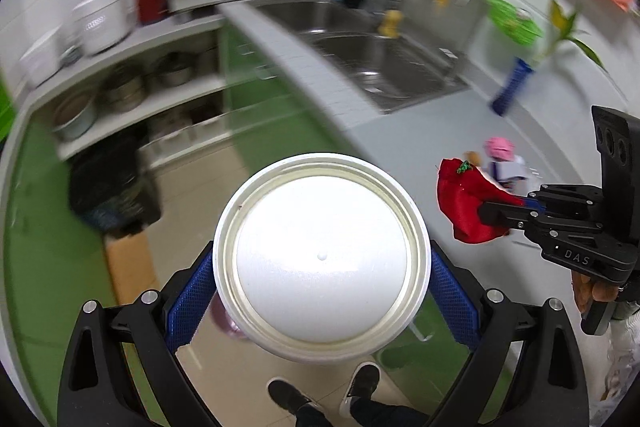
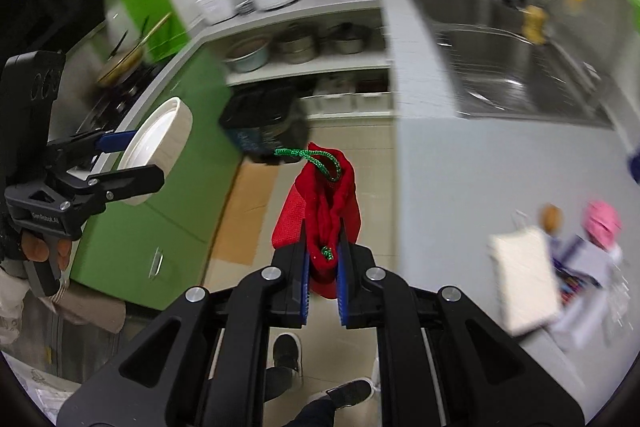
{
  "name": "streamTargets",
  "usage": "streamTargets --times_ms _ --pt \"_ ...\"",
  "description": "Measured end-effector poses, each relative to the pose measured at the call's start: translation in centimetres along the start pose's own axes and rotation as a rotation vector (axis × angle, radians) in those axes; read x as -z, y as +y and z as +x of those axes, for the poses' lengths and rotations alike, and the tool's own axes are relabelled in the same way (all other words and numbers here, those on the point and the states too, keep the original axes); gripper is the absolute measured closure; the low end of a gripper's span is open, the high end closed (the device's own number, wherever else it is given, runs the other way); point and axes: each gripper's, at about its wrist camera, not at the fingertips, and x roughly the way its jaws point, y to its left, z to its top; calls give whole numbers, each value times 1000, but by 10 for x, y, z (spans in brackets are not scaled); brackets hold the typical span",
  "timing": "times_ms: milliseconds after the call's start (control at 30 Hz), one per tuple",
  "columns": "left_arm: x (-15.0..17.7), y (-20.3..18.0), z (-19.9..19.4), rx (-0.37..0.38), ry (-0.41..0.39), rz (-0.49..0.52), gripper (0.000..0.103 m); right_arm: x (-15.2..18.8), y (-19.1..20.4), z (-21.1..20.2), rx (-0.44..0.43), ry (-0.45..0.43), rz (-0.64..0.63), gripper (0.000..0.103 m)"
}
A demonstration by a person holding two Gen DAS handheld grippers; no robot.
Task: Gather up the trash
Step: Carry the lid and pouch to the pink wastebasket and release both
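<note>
My left gripper (image 1: 322, 267) is shut on a round white lid (image 1: 322, 255), held flat toward the camera above the floor. It also shows in the right wrist view (image 2: 158, 147), at the left. My right gripper (image 2: 323, 259) is shut on a red cloth pouch (image 2: 326, 203) with a green cord, held over the floor beside the counter. The pouch also shows in the left wrist view (image 1: 466, 203), at the right. A black-lined trash bin (image 2: 262, 123) stands on the floor by the shelves; it also shows in the left wrist view (image 1: 112, 183).
A grey counter (image 2: 460, 187) holds a white pad (image 2: 524, 279), a pink item (image 2: 602, 219) and packaging. A steel sink (image 1: 372, 55) lies further along. Green cabinets (image 2: 160, 207) stand at the left. Shelves with pots (image 2: 300, 47) are behind the bin. Cardboard (image 2: 248, 211) lies on the floor.
</note>
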Motion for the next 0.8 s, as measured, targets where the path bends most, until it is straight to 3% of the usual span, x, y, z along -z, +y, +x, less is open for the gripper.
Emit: streamTargets --times_ms 167,300,533,800 --pt "32 69 21 -57 14 -81 10 -10 41 75 -43 42 -54 93" --pt "59 115 71 -66 45 -113 10 0 59 155 -55 106 -75 93" --pt "127 182 207 -50 122 -172 10 50 55 291 -40 209 -67 93" --pt "194 223 327 -38 180 -239 10 109 33 393 -26 282 -68 93"
